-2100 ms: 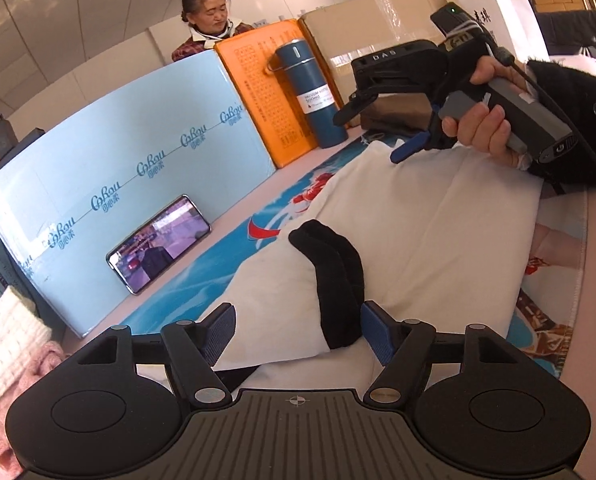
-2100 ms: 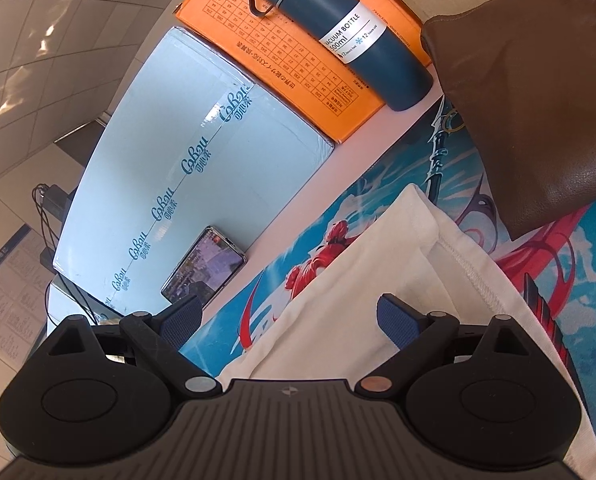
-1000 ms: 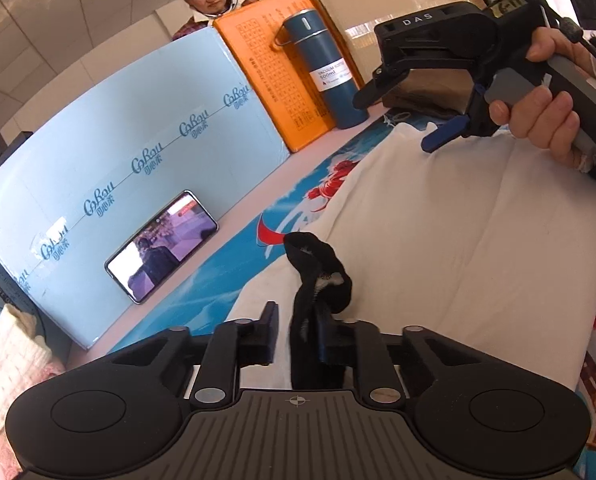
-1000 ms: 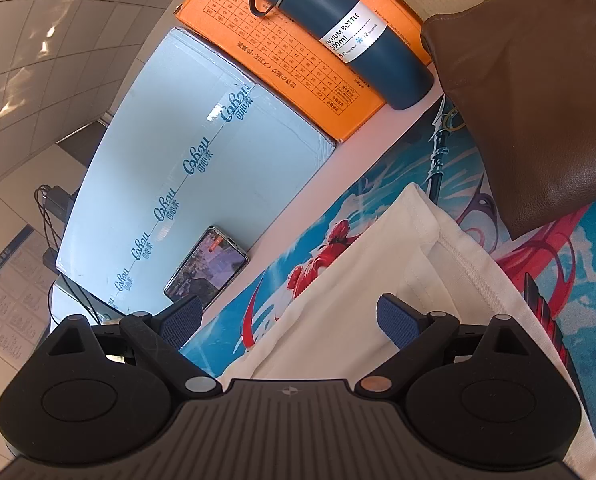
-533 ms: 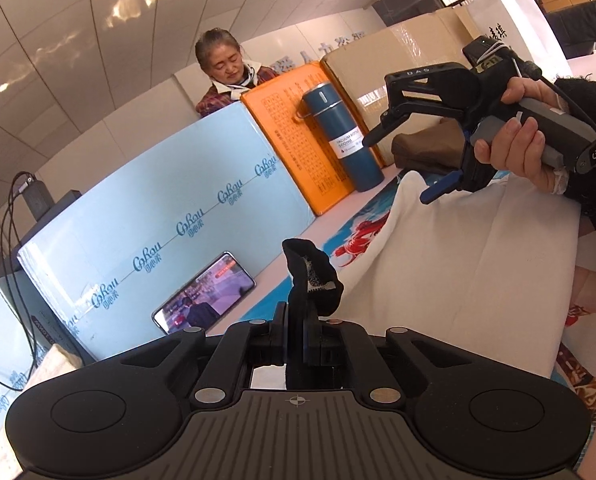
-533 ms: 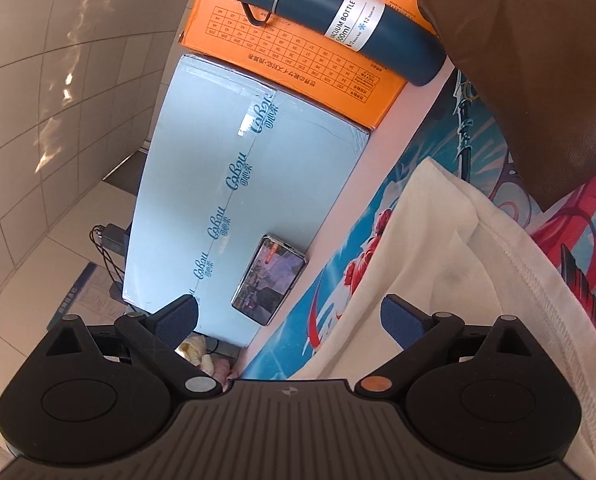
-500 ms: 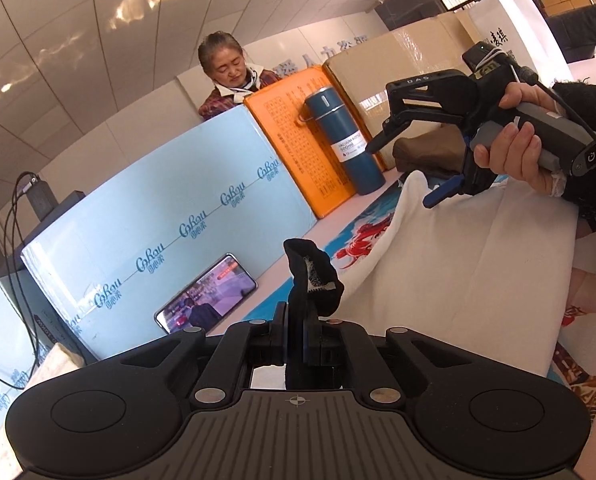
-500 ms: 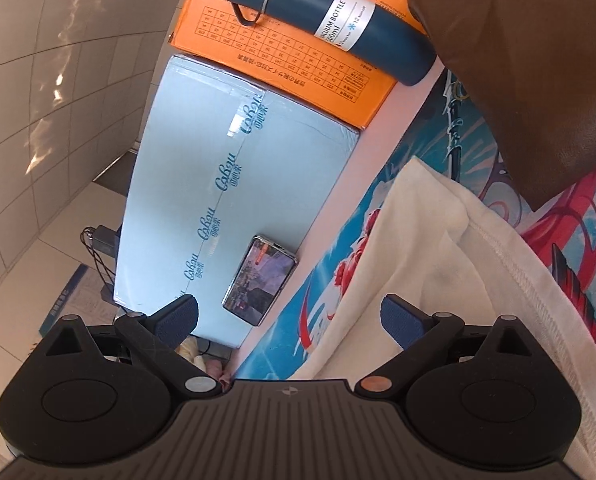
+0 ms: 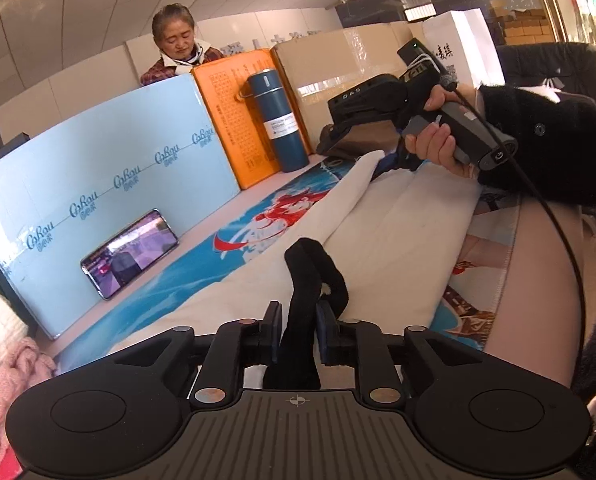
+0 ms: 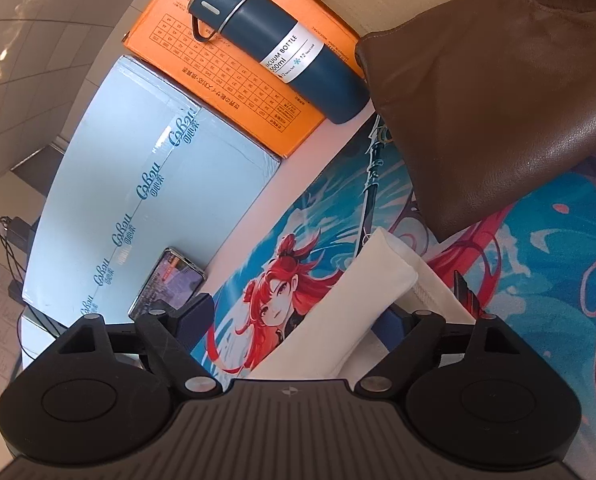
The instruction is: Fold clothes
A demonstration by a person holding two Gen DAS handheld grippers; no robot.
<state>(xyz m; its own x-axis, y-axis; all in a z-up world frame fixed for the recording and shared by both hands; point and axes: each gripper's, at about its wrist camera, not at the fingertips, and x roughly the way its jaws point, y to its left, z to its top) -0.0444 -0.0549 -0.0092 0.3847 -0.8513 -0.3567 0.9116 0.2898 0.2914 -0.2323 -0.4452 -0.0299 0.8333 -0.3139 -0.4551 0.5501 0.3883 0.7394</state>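
Note:
A white garment [image 9: 398,232] with a black collar [image 9: 318,268] lies on a printed anime mat [image 9: 265,220]. My left gripper [image 9: 297,330] is shut on the black collar, which stands up between its fingers. The right gripper [image 9: 382,160], seen from the left wrist view, sits at the garment's far corner. In the right wrist view my right gripper [image 10: 298,316] has its jaws wide apart, with a folded white edge [image 10: 362,288] of the garment lying between them against the right finger.
Behind the mat stand a light blue board [image 9: 97,184], an orange box [image 9: 233,120], a blue vacuum bottle [image 9: 277,120] and a cardboard box. A phone [image 9: 129,258] leans on the board. A brown leather piece [image 10: 498,100] lies at the far end. A pink knit [image 9: 1,368] lies left. A woman sits behind.
My left gripper closed on the black collar and lifted it. The white garment's left side now folds inward, baring more of the mat. The right gripper moved down at the far corner.

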